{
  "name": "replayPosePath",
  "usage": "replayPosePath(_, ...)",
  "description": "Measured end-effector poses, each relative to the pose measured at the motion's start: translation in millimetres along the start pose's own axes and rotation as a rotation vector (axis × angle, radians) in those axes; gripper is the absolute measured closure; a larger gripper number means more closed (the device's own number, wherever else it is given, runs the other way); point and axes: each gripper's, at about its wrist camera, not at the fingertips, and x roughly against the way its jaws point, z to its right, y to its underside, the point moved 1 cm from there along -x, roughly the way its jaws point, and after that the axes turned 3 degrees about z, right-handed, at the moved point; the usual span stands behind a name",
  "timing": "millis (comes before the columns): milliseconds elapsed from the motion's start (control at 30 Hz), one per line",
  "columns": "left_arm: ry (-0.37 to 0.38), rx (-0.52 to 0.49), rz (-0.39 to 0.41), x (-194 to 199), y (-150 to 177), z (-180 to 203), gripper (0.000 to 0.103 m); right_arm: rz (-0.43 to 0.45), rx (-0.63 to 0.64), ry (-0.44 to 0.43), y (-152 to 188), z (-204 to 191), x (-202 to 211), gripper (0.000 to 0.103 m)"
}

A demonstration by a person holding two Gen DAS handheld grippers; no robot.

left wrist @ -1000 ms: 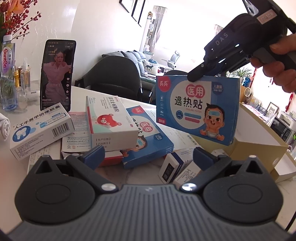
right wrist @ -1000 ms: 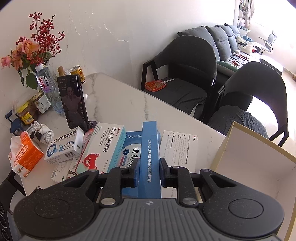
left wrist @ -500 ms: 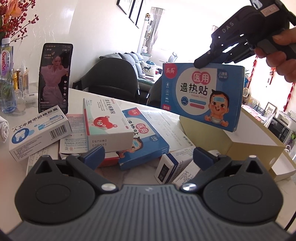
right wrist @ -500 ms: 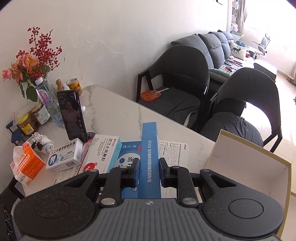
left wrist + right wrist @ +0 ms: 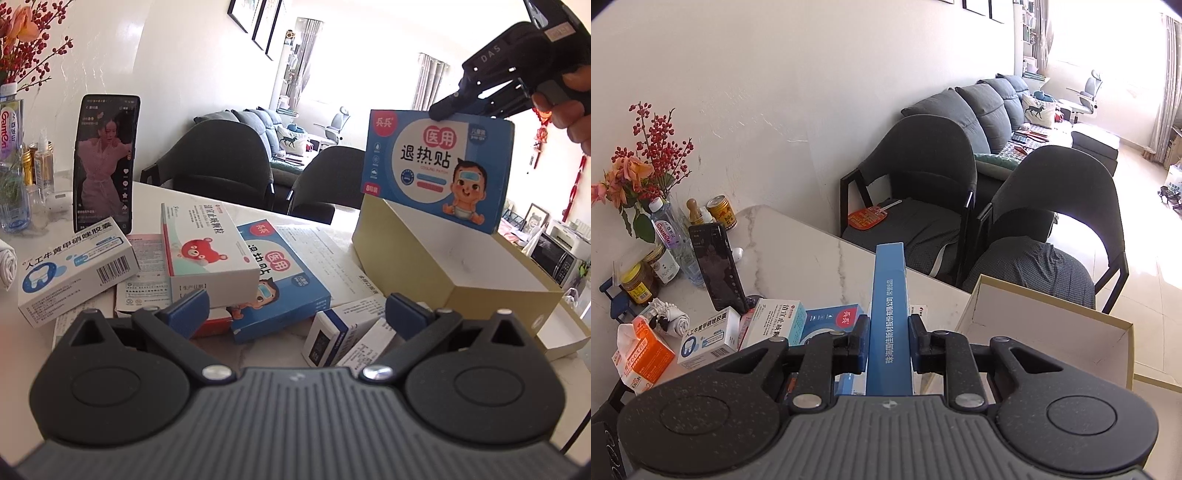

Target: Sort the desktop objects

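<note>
My right gripper (image 5: 888,349) is shut on a blue cooling-patch box (image 5: 889,317), held on edge in the air. In the left wrist view that same box (image 5: 437,168) hangs above the open cardboard box (image 5: 461,273), with the right gripper (image 5: 463,107) pinching its top edge. My left gripper (image 5: 295,308) is open and holds nothing, low over the table. Ahead of it lie a second blue patch box (image 5: 280,284), a white box with a red bear (image 5: 207,247), a white and blue medicine box (image 5: 74,269) and two small boxes (image 5: 347,332).
A phone (image 5: 105,162) stands upright at the back left, with bottles (image 5: 11,162) and flowers behind. An orange tissue pack (image 5: 642,350) sits at the left table edge. Paper leaflets (image 5: 328,254) lie under the boxes. Two dark chairs (image 5: 923,184) stand beyond the table.
The right gripper has carried the blue box up and to the right, from in front of the cardboard box to above it. The left gripper has stayed put.
</note>
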Motion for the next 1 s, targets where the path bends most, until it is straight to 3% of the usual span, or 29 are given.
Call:
replayPosePath(400, 0.007, -0.011, -0.006, -3.3, -1.1, 4.7, 0.000, 0.016, -0.084, 0.070, 12.4, 55.1, 15.2, 0.079)
replayPosePath(1000, 0.020, -0.014, -0.018, -12.9, -0.4, 7.4, 0.000, -0.084, -0.172, 0.210, 61.1, 124.0, -16.8, 0.079)
